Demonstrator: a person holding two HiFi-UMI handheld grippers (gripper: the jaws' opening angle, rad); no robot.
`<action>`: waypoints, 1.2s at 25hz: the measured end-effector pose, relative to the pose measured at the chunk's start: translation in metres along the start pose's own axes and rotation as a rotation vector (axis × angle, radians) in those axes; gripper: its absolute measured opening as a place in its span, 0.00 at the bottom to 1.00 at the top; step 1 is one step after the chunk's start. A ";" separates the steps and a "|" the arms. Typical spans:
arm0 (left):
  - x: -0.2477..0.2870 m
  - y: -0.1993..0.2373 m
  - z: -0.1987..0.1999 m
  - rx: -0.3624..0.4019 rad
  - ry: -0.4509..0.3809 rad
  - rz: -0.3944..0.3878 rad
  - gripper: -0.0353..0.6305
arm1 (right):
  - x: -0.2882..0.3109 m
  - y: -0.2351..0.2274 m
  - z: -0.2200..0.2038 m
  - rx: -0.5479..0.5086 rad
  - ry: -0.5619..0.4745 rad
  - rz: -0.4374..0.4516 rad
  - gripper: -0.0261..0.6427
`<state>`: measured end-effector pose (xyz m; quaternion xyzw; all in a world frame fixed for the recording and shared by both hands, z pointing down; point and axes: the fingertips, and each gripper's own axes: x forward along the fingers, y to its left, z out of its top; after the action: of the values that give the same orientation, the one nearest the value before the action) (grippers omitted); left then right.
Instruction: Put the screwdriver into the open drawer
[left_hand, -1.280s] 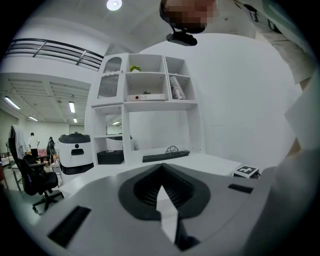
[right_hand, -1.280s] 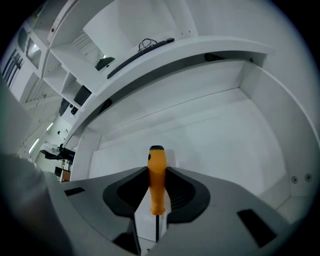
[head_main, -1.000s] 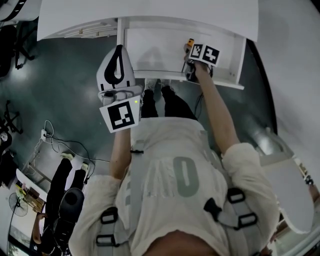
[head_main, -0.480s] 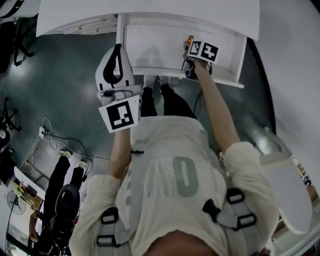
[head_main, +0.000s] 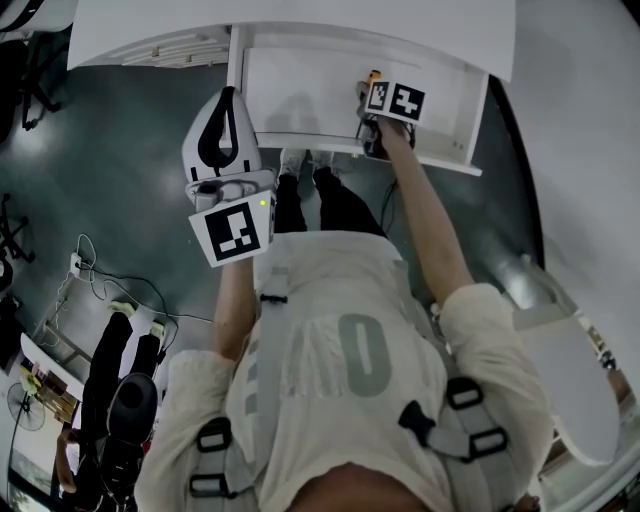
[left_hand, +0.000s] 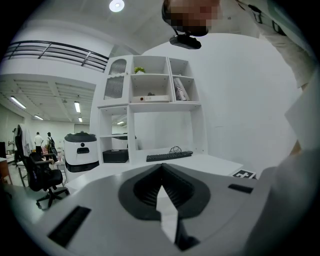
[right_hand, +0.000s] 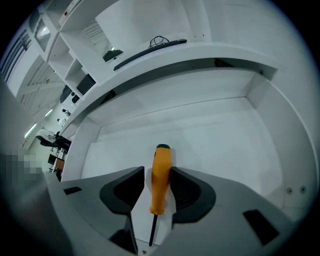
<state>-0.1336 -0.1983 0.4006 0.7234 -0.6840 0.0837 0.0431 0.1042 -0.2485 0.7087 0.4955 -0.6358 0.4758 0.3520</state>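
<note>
- The screwdriver (right_hand: 161, 176), with an orange handle and a thin dark shaft, sits inside the open drawer (head_main: 300, 95), near its right half; the handle points to the drawer's back, the shaft toward the camera
- It stands between the jaws of the right hand-held gripper (right_hand: 157, 171), which have just been opening and are now spread; a slim gap shows at the left pad (whether the right pad touches the handle I cannot tell)
- In the head view that hand-held gripper reaches steeply down into the drawer, its marker cube (head_main: 396, 100) on top, with the orange handle end showing just beyond it
- The drawer is white, pulled out from under the white desk (head_main: 300, 30); a dark keyboard (right_hand: 150, 48) lies on the desk above it
- The left hand-held gripper (head_main: 226, 98) hangs over the dark floor (head_main: 120, 130), just outside the drawer's left front corner; its jaws are pressed together with nothing between them, and it points about level toward a white shelf unit (left_hand: 150, 100)
</note>
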 end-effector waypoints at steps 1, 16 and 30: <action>-0.001 0.000 0.001 0.000 -0.001 -0.001 0.06 | -0.001 0.000 -0.001 0.007 0.002 0.001 0.27; 0.002 0.006 0.008 -0.003 -0.030 -0.010 0.06 | 0.000 -0.001 0.001 0.026 0.019 -0.013 0.29; 0.001 0.009 0.031 -0.022 -0.116 -0.021 0.06 | -0.034 0.001 0.049 0.036 -0.091 -0.005 0.29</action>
<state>-0.1402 -0.2055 0.3696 0.7337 -0.6785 0.0338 0.0121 0.1129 -0.2853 0.6625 0.5244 -0.6411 0.4634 0.3149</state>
